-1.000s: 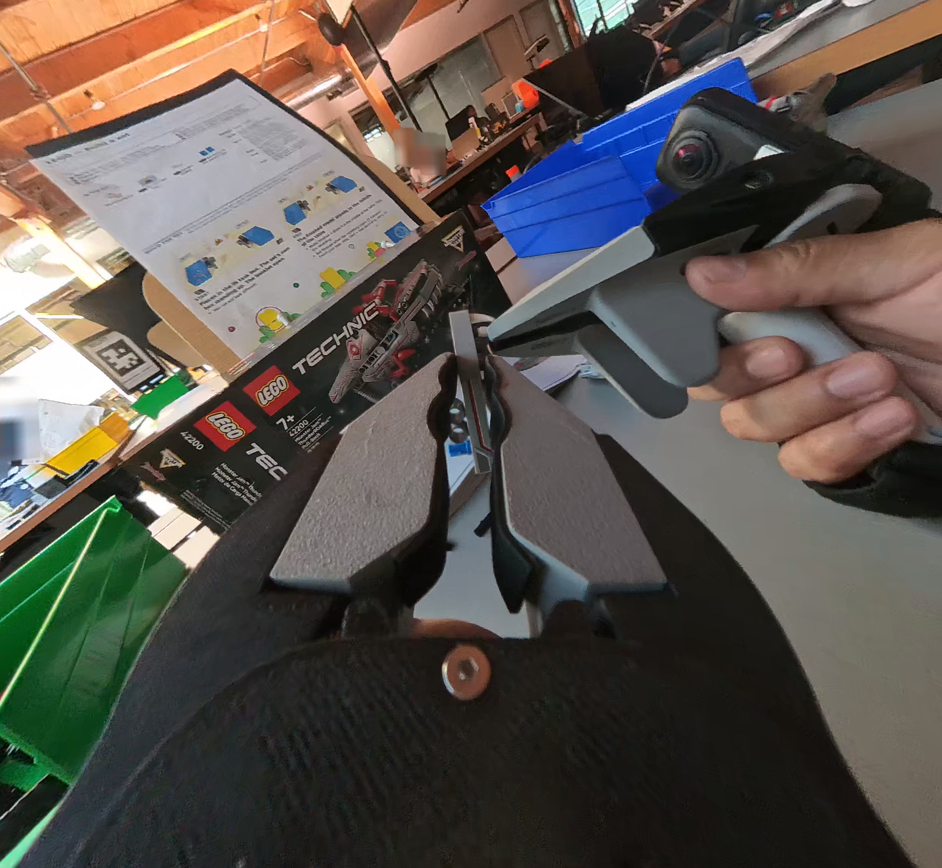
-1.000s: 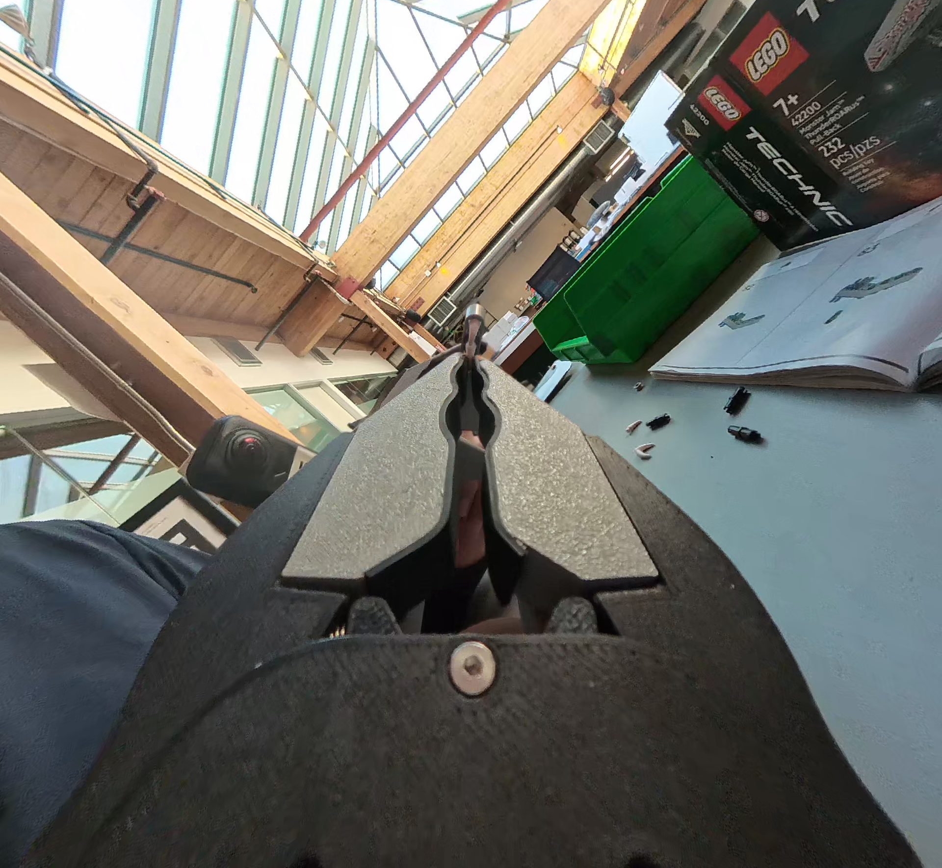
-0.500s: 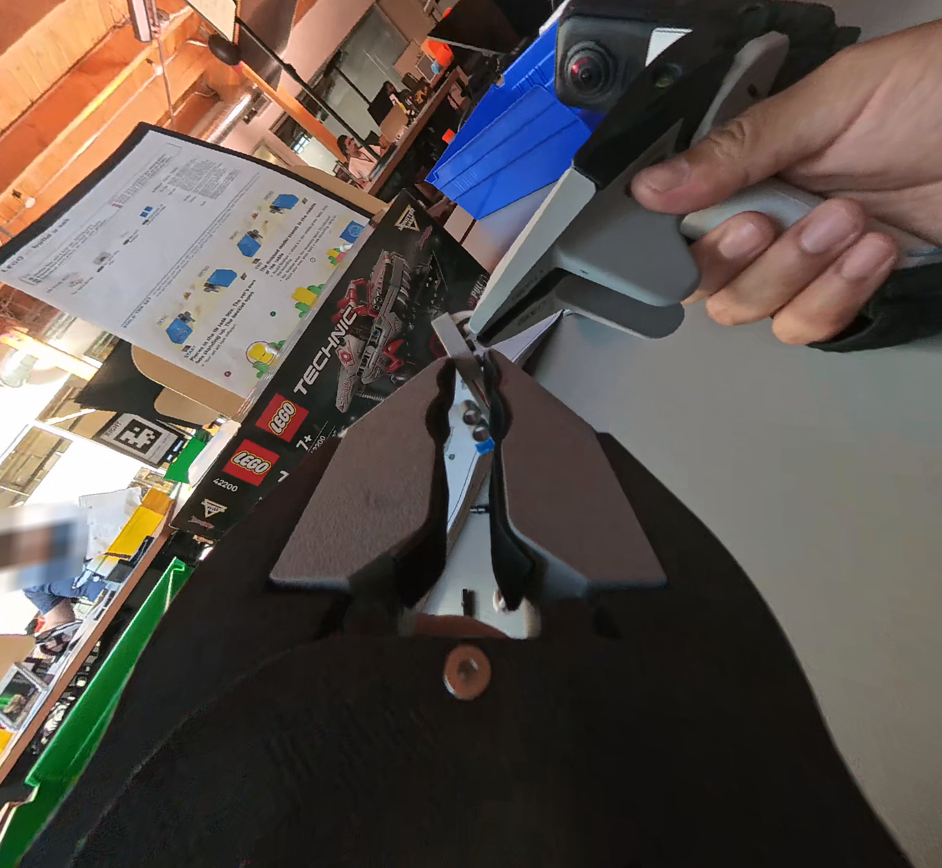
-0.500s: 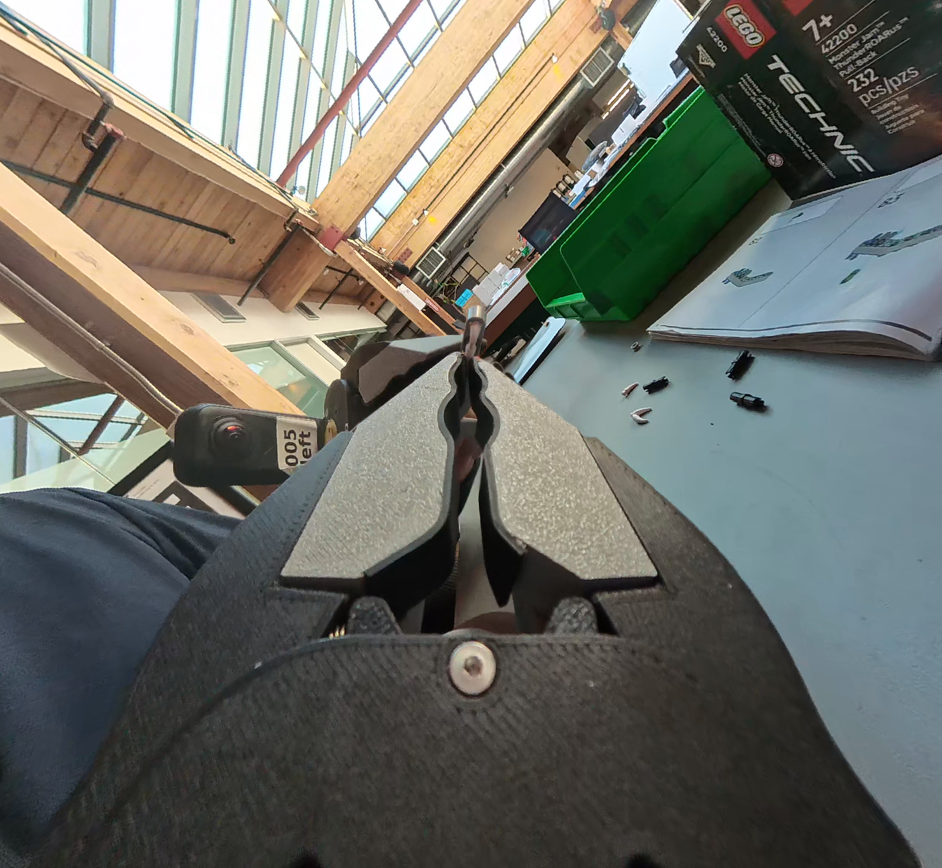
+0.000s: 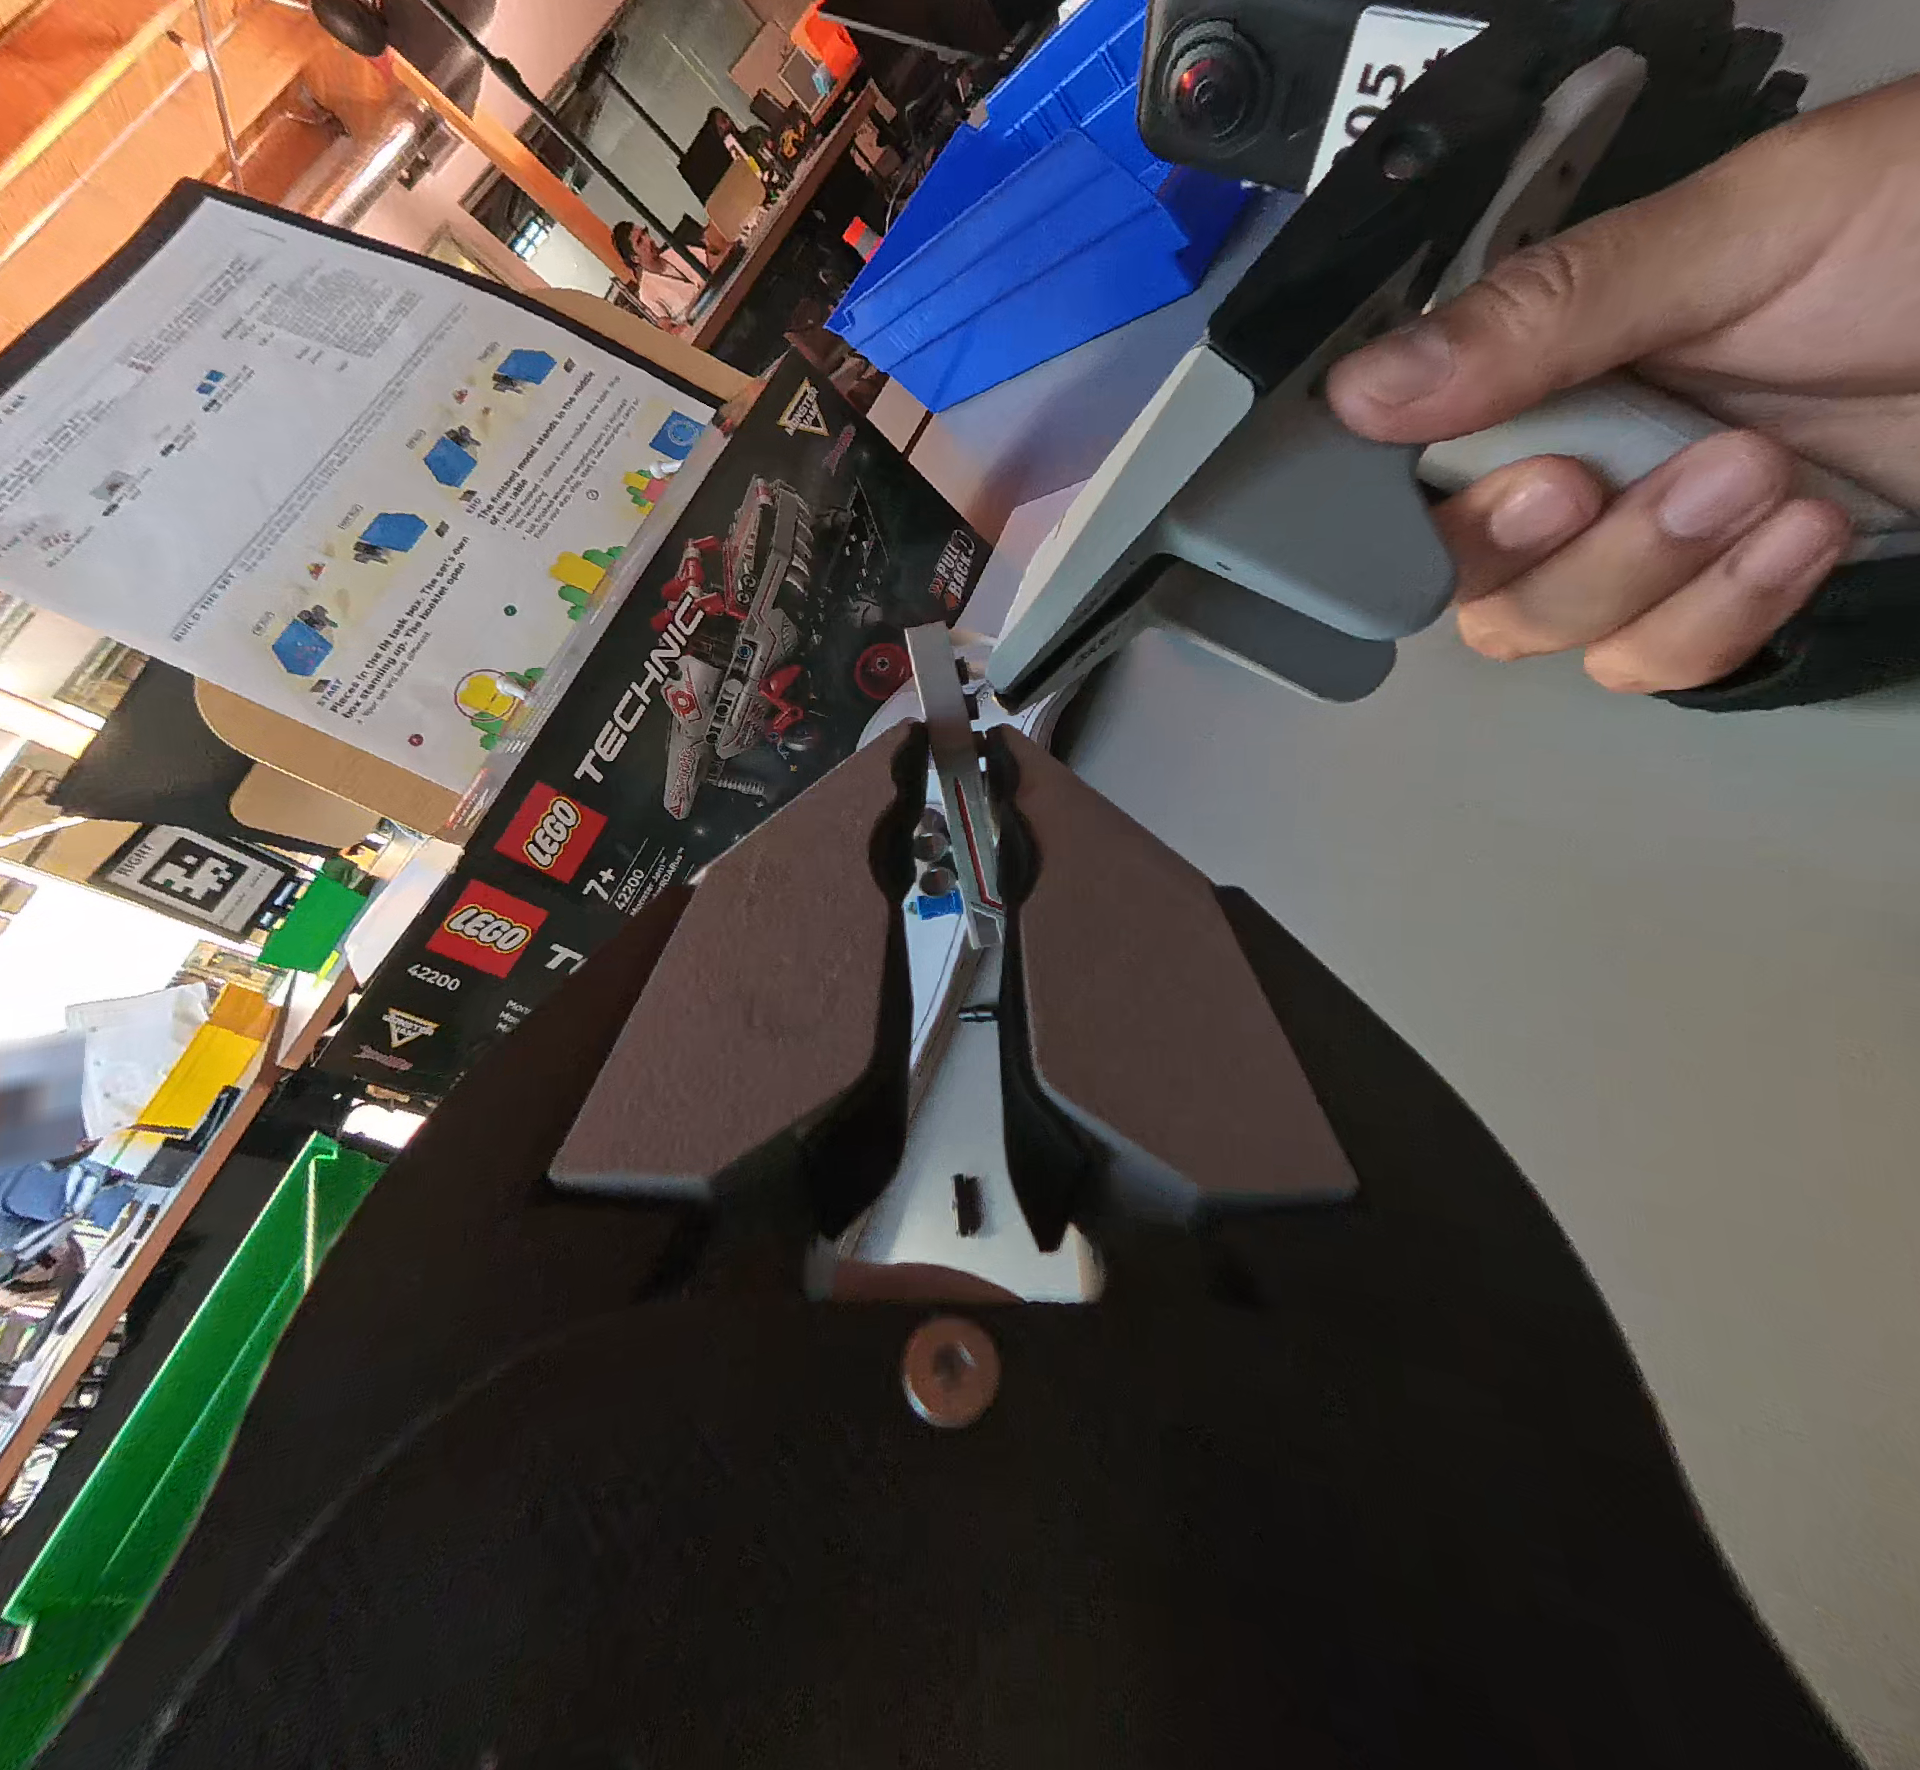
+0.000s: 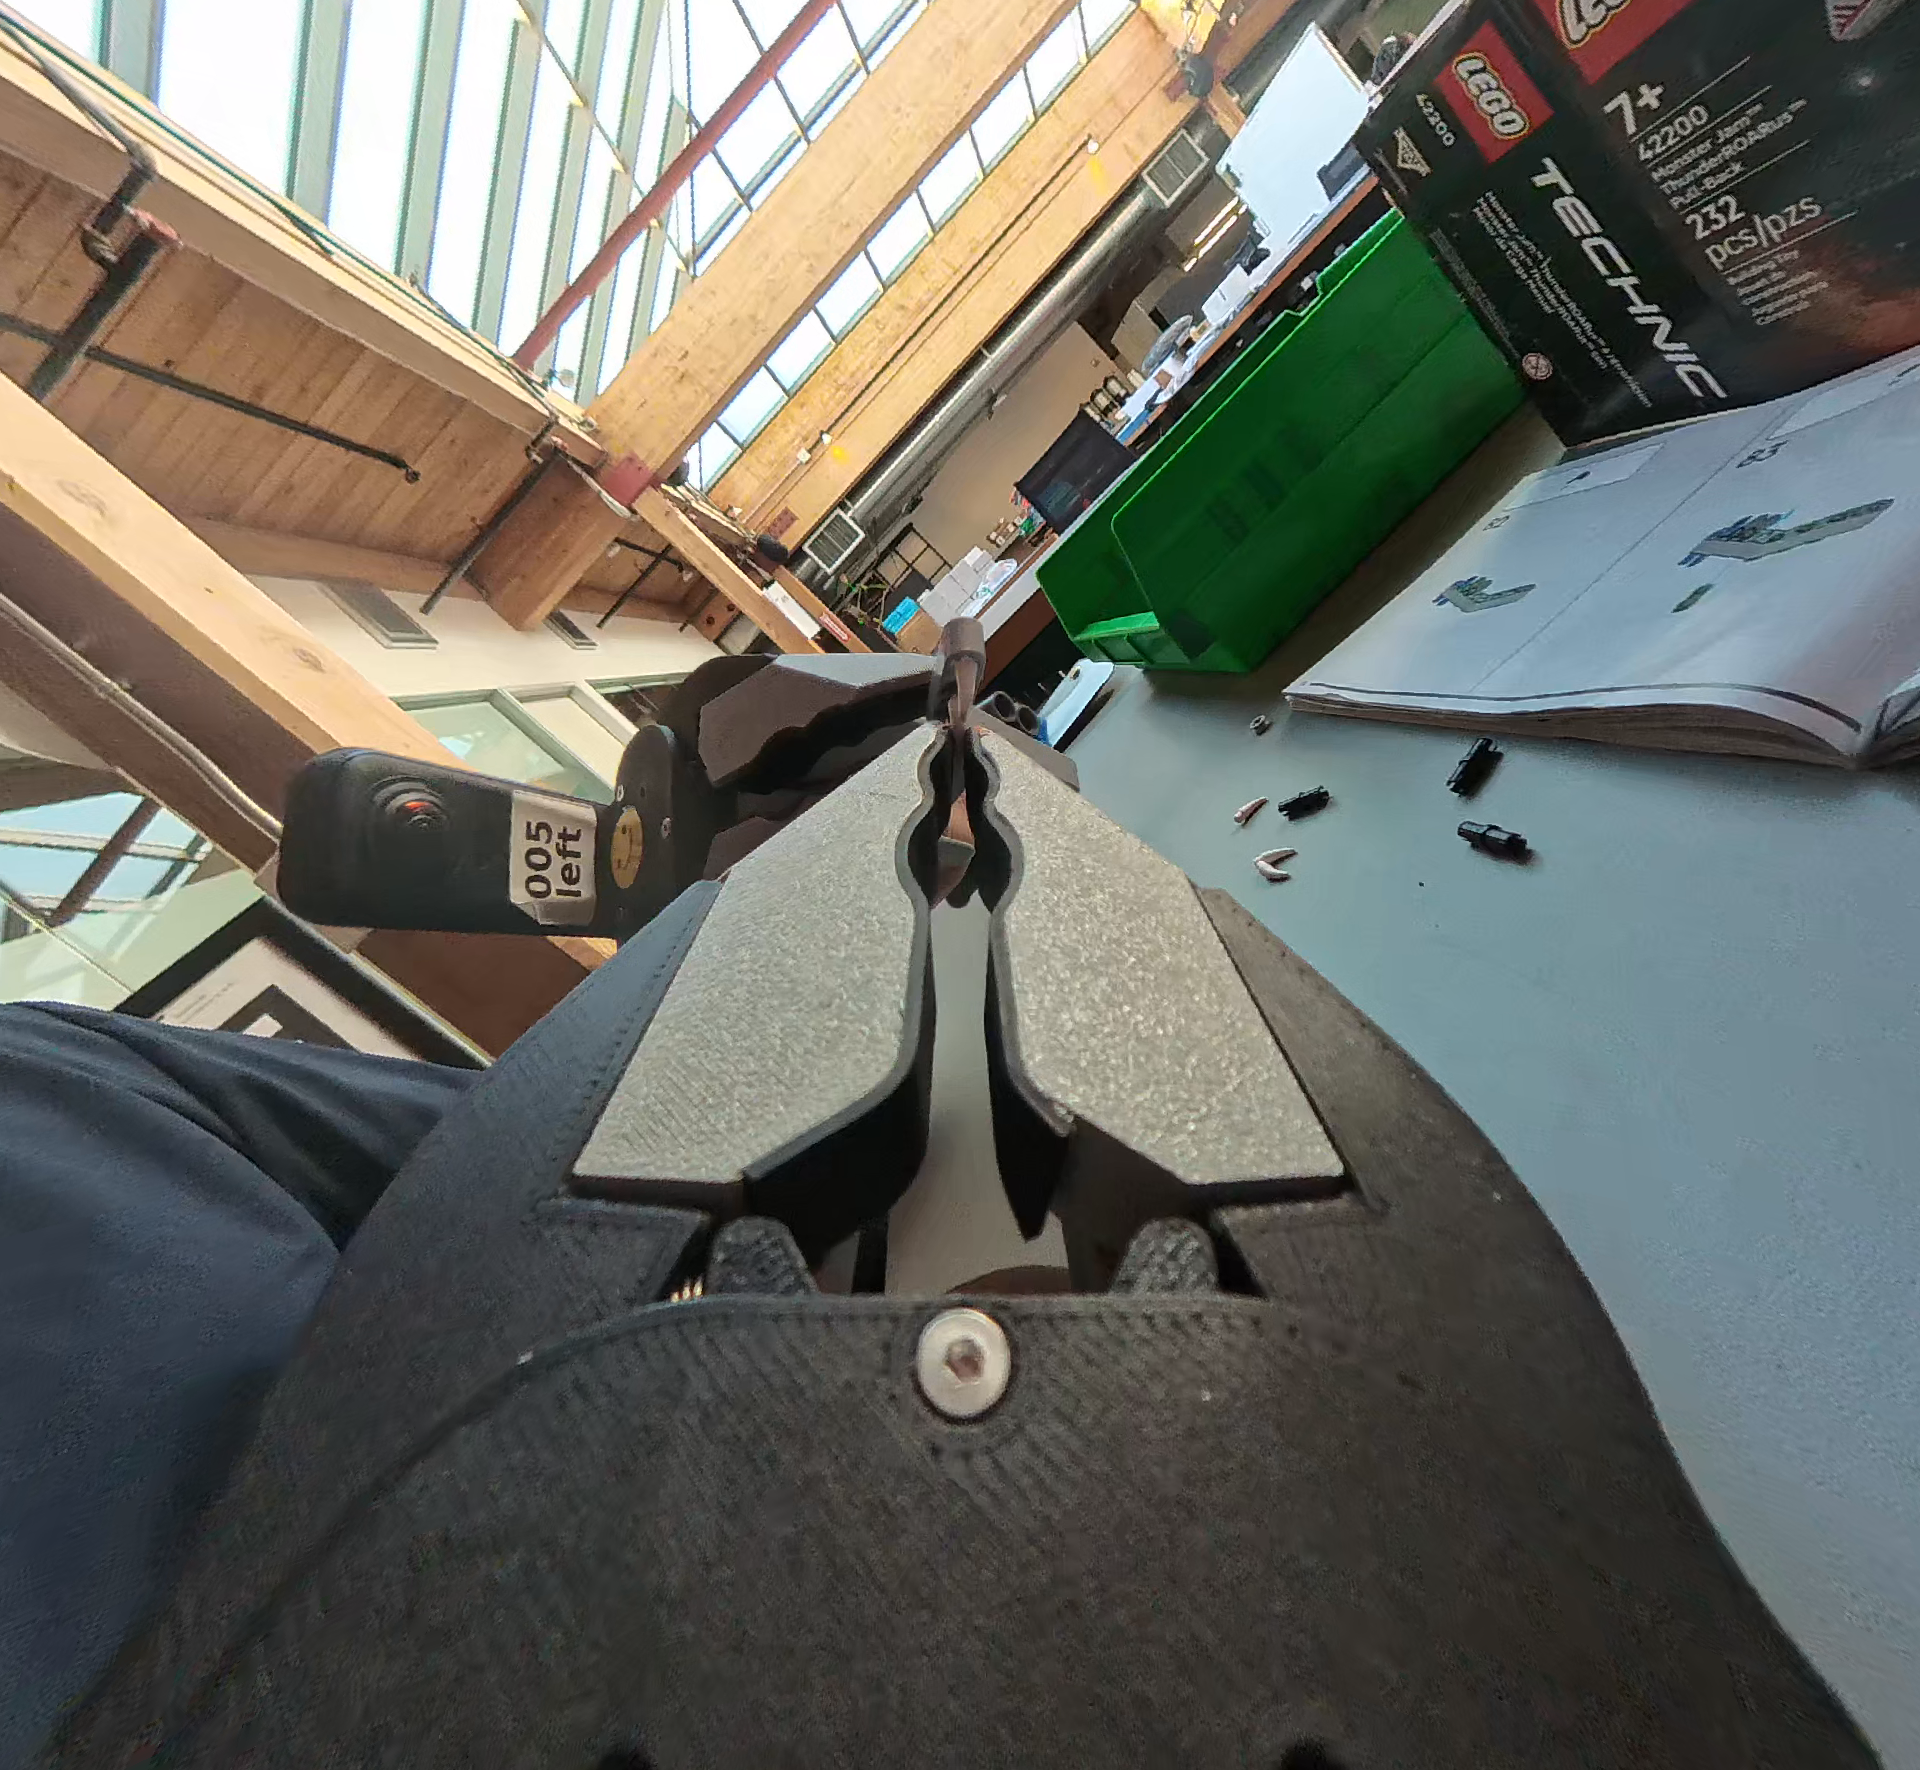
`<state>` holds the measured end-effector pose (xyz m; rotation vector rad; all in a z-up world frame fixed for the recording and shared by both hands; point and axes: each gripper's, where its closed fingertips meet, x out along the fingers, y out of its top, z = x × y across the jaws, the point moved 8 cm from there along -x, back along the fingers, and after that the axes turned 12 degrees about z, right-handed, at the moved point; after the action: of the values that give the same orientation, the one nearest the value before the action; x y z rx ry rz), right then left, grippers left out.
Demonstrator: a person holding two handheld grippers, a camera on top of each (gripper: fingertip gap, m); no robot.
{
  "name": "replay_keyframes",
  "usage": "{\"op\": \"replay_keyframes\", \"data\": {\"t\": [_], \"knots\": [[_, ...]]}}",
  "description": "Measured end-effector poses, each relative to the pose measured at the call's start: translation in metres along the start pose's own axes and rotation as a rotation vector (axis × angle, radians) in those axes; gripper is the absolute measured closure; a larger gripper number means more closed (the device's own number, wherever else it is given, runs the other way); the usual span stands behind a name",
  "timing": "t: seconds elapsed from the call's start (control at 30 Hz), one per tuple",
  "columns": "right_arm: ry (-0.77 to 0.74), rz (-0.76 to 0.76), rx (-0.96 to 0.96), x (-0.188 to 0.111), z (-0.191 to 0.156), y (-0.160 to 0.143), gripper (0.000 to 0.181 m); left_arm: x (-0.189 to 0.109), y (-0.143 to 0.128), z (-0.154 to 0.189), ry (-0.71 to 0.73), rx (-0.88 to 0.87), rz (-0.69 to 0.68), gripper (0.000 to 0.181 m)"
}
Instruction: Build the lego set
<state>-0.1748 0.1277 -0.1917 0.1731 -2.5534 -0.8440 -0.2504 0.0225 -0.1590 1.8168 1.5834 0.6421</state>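
My left gripper (image 5: 951,746) is shut on a thin grey lego piece (image 5: 956,785) with a red stripe, which sticks out past the fingertips, held above the table. My right gripper (image 6: 954,746) is shut on a small dark peg (image 6: 961,671) that pokes out of its tips. In the left wrist view the right gripper (image 5: 1003,684), held by a hand (image 5: 1662,432), has its tips right beside the top of the grey piece. In the right wrist view the left gripper (image 6: 821,702) sits just behind the peg.
A black lego box (image 6: 1683,141) stands behind an open instruction booklet (image 6: 1662,619). Small black pins (image 6: 1475,766) and white tooth pieces (image 6: 1273,856) lie on the grey table (image 6: 1558,1045). A green bin (image 6: 1299,494), a blue bin (image 5: 1039,245) and a printed sheet (image 5: 312,494) stand around. Left and right tips are no more than a few centimetres apart.
Both grippers stayed shut on their pieces. The left gripper tilted, and the right gripper's tips closed in on the top of the grey piece. The left gripper shows more fully in the right view.
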Motion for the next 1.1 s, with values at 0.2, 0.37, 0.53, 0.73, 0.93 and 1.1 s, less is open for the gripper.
{"op": "replay_keyframes", "data": {"t": [0.2,0.37,0.53,0.73,0.93,1.1], "knots": [[0.032,-0.057,-0.046,0.000,-0.003,0.001,0.181,-0.006,0.002,-0.002,-0.061,-0.165,0.015,0.171],[0.110,-0.216,-0.085,0.002,-0.005,0.004,0.181,-0.020,-0.003,-0.010,-0.194,-0.443,-0.008,0.168],[0.167,-0.368,-0.192,0.006,-0.013,0.001,0.181,-0.026,-0.011,-0.015,-0.312,-0.734,-0.020,0.160],[0.191,-0.491,-0.268,0.005,-0.017,0.002,0.181,-0.023,-0.008,-0.011,-0.421,-0.874,-0.004,0.164],[0.204,-0.568,-0.321,0.004,-0.019,0.001,0.181,-0.020,-0.005,-0.007,-0.473,-0.894,-0.016,0.171],[0.220,-0.595,-0.376,0.002,-0.021,0.000,0.181,-0.020,-0.005,-0.005,-0.489,-0.916,-0.020,0.175]]}}
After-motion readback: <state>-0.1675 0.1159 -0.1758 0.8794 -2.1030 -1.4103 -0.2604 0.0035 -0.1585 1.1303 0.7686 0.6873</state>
